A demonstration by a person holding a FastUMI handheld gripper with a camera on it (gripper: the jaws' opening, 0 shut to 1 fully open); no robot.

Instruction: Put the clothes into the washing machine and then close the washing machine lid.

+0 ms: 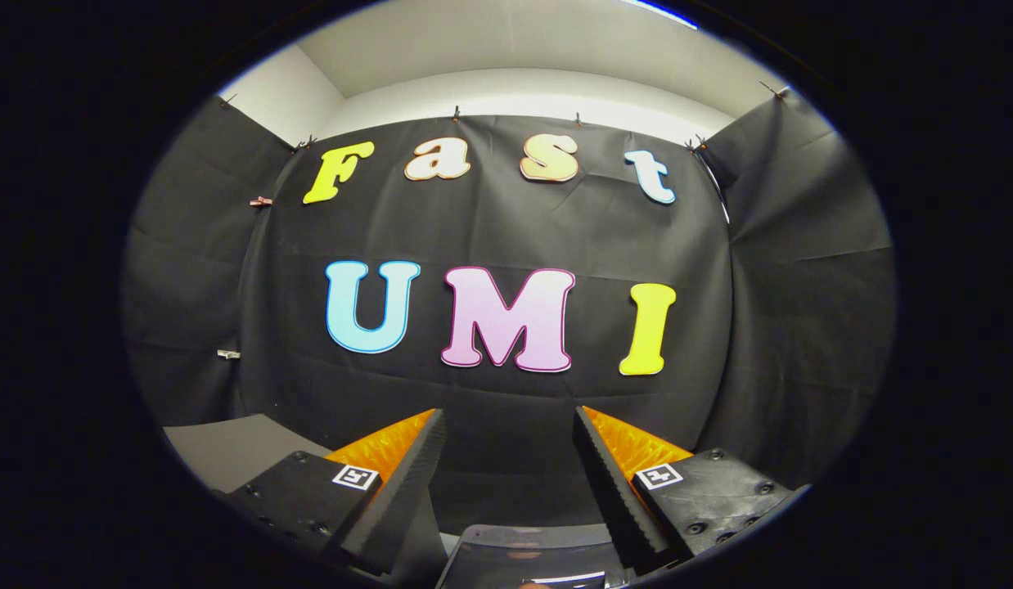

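Orange-backed fingers (408, 474) standing wide apart, gripper (506, 458) holding nothing, aiming level at booth wall. Glossy dark panel (523, 552) peeking just below fingers, possibly washing machine; clothes location unclear. Risk: descending blind, missing garment or striking panel.

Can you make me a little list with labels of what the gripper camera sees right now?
gripper: open, nothing between the fingers
fingers: black ridged pads with orange sides, pointing at the booth wall
booth wall: black cloth, straight ahead, beyond the fingers
grey surface: low down, beside one finger
dark shiny object: just below the fingers, too cropped to tell what it is
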